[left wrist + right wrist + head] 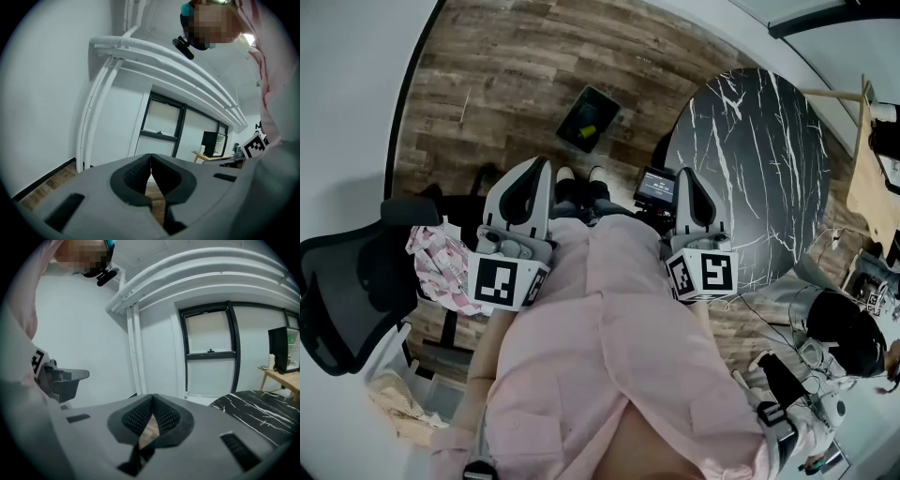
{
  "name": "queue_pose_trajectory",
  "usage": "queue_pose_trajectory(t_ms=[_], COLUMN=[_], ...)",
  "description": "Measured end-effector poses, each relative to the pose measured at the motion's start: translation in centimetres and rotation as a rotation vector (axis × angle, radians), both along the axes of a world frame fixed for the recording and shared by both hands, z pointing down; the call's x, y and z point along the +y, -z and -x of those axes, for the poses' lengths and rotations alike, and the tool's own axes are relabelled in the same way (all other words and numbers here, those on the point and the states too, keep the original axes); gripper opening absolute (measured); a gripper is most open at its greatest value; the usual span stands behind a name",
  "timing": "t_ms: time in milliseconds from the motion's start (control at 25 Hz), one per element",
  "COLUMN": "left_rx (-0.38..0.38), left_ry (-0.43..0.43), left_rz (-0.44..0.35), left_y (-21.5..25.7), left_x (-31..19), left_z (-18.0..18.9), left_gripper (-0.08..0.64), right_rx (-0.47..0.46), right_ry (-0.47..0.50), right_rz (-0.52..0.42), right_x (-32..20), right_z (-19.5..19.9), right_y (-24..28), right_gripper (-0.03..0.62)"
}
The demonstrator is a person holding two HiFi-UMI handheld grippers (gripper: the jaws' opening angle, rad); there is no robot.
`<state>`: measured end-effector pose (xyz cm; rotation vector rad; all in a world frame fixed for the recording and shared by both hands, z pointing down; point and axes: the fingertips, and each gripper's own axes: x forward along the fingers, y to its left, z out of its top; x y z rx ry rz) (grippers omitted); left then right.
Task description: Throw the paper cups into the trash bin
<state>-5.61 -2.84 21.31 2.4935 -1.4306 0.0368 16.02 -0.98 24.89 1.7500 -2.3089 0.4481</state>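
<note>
**Item 1, left tool** (150, 161). Held against the person's pink shirt (609, 375), pointing forward over the floor. Jaws fully together, tips touching, nothing between them.

**Item 2, right tool** (152, 401). Same posture on the other side of the body. Jaws pressed together at the tips, empty; only floor shows through the gap behind the pads.

**Item 3, near surroundings.** Office chair (342, 291) and a patterned cloth (431, 262) at the person's left. 2 shoes (565, 174) and a small screen (656, 187) sit just ahead of the tools.

**Item 4, round black bench** (759, 159). Marble-veined, to the right front. The part in view carries no cup.

**Item 5, trash bin** (607, 105). Dark, open, standing on the wood floor (487, 84) beyond the shoes and well apart from both tools. A yellow-green thing (588, 127) lies inside; whether it is a cup cannot be told.

**Item 6, paper cups.** None visible outside the bin in any view, so 0 are located for certain.

**Hazards, as judged.**
- If cups remain, they lie outside these views, and a reach made without looking risks knocking a light cup over.
- Both tools must widen first; a pinched tool would only push a cup away.
- Too hard a squeeze would crush thin paper.
- The bin mouth is small and low, so a release from high up could miss.
- Feet are near enough to nudge the bin.
</note>
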Motion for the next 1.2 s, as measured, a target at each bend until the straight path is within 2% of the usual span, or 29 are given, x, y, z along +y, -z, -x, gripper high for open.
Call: queue_pose_trajectory(t_ms=[1200], left_rx=[-0.003], left_ry=[-0.001], left_rz=[0.023], left_y=[-0.51], left_x=[-0.37], left_z=[0.39], left_gripper=[0.018], right_rx=[-0.004], right_ry=[-0.012], right_rz=[0.016], right_x=[-0.43], right_z=[0.06], right_y=[-0.30], right_gripper=[0.029])
